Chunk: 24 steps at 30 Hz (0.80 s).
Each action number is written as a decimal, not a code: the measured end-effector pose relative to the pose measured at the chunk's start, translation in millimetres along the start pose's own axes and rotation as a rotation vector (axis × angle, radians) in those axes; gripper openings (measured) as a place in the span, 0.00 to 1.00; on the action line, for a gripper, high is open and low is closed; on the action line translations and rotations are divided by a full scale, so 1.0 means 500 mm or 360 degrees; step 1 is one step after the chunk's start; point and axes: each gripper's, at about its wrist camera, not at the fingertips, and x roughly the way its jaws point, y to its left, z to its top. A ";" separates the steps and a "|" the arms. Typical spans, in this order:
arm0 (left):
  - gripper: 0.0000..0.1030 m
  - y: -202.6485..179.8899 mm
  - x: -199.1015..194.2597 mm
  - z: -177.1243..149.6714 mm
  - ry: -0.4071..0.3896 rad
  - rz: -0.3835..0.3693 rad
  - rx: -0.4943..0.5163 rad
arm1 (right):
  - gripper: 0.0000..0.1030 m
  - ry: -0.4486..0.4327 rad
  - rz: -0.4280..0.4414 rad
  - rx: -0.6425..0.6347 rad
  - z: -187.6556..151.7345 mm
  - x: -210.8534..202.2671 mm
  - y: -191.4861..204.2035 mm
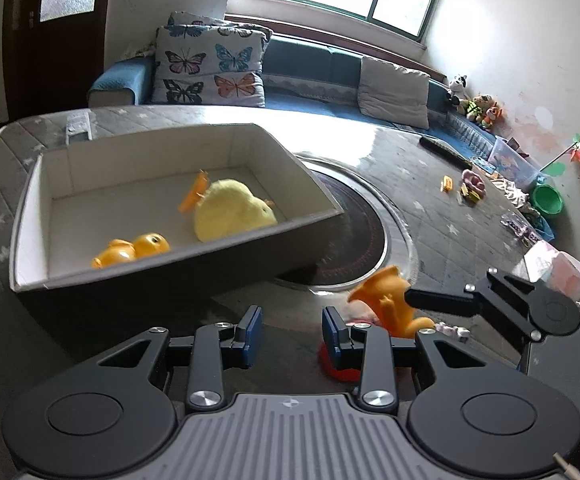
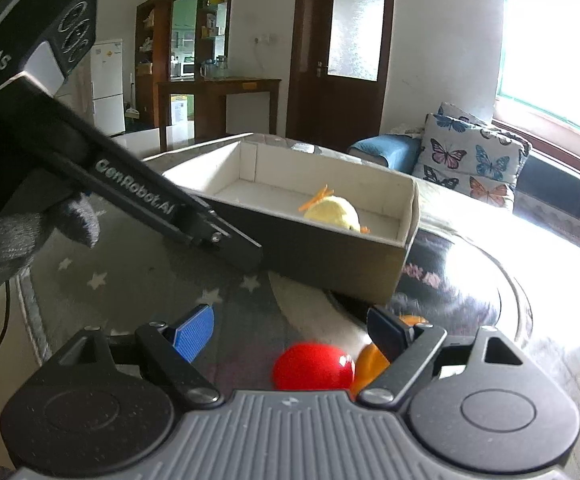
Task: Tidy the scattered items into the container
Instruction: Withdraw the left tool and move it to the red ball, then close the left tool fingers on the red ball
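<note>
A grey box with a white inside (image 1: 310, 236) stands on the table; it also shows in the right wrist view (image 2: 330, 264). In it lie a yellow plush chick (image 1: 230, 208) (image 2: 336, 212) and an orange rubber duck (image 1: 134, 249). My left gripper (image 1: 292, 330) is open and empty, just in front of the box. An orange toy (image 1: 390, 300) stands to its right, with the right gripper's finger beside it. My right gripper (image 2: 290, 330) is open; a red ball-like toy (image 2: 312, 366) lies between its fingers and the orange toy (image 2: 370, 362) sits at the right finger. A red item (image 1: 340, 368) lies under my left gripper's right finger.
A round black inset (image 1: 354, 232) sits in the table's middle. Small toys (image 1: 472, 186), a green bowl (image 1: 546, 199) and a plastic bin (image 1: 514, 160) lie at the far right. A blue sofa with butterfly cushions (image 1: 210, 68) stands behind the table.
</note>
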 end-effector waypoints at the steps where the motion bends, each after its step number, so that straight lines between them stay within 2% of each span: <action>1: 0.35 -0.004 0.002 -0.003 0.0004 -0.0004 0.0003 | 0.83 0.0002 -0.0003 -0.0001 -0.007 -0.005 0.002; 16: 0.35 -0.055 0.036 -0.030 0.0063 -0.0082 0.0015 | 0.83 0.0054 0.0018 0.0074 -0.070 -0.037 0.017; 24: 0.35 -0.057 0.040 -0.032 0.0071 -0.0078 0.0004 | 0.83 0.0091 0.0049 0.0110 -0.088 -0.023 0.019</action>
